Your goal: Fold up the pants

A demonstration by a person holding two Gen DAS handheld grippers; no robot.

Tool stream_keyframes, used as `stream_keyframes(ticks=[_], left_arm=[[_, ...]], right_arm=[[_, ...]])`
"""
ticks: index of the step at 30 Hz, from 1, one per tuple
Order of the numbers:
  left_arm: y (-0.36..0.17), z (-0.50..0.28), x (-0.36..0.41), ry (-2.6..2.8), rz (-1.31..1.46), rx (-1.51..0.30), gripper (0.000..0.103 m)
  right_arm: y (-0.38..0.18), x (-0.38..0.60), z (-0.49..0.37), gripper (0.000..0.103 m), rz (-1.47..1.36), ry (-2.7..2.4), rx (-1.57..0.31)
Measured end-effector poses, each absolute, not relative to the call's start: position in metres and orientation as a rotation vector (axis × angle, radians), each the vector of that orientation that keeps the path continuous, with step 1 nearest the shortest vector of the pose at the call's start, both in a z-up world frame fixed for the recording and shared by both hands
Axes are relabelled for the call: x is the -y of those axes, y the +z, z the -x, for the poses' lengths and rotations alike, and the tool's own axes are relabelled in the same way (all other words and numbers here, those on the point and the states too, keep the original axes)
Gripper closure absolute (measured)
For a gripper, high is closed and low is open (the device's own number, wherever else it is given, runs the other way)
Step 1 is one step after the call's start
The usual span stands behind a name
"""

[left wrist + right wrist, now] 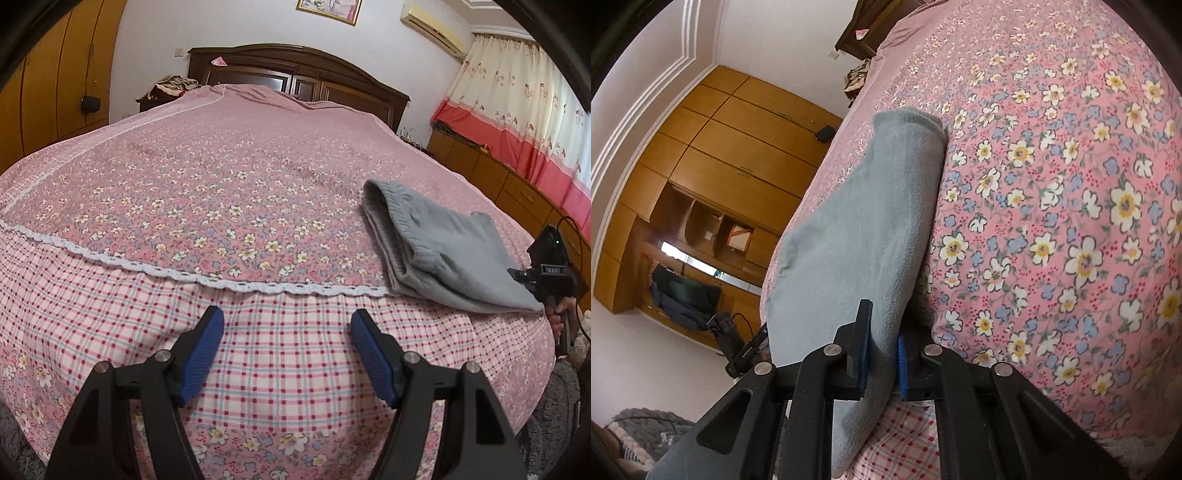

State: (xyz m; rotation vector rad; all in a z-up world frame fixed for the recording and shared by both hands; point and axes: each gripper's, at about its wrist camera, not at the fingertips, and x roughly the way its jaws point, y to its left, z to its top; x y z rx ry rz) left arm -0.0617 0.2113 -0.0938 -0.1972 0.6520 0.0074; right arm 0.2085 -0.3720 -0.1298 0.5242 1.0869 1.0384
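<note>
While nothing here serves as a container, the entries run from largest to smallest.

Bed [207, 177]: broad and domed in the fisheye; it bears the folded garment ahead and to the right of the left fingers.
Bedspread [258, 192]: thin cotton look, pink with small white, yellow and blue flowers; a white lace strip [110, 258] crosses it ahead of the left fingers, and a pink, red and pale-blue check panel [288, 354] lies directly under and between them.
Headboard [295, 70]: dark polished wood with an arched top, far beyond the left fingers.
Pants [857, 229]: grey, soft, fleecy knit, folded into a long thick bundle with a rounded far end; they lie on the floral cloth and reach back between the right fingers.
Right gripper [881, 354]: black frame with blue ribbed pads, jaws drawn close and pinching the near end of the pants.
Left gripper [287, 325]: same build, jaws spread wide with nothing between them, over the check panel.
Hand [557, 314]: at the right edge of the left wrist view, wrapped round the right gripper's handle.
</note>
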Motion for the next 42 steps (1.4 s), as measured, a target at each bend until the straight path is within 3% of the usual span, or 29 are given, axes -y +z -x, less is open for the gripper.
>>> stream_keyframes(ticks=[10,22,42], left_arm=[[-0.096,0.064,-0.209,0.013,0.19,-0.651,0.028],[-0.099,0.068,-0.203,0.012,0.184,-0.648,0.028],[-0.102,0.068,-0.196,0.022,0.172,-0.649,0.028]], right_arm=[[-0.121,0.357,-0.193,0.093,-0.495,1.007,-1.087],[-0.093,0.331,-0.18,0.092,-0.436,0.741,-1.229],[-0.003,0.292,-0.147,0.093,-0.324,0.586,-1.194]])
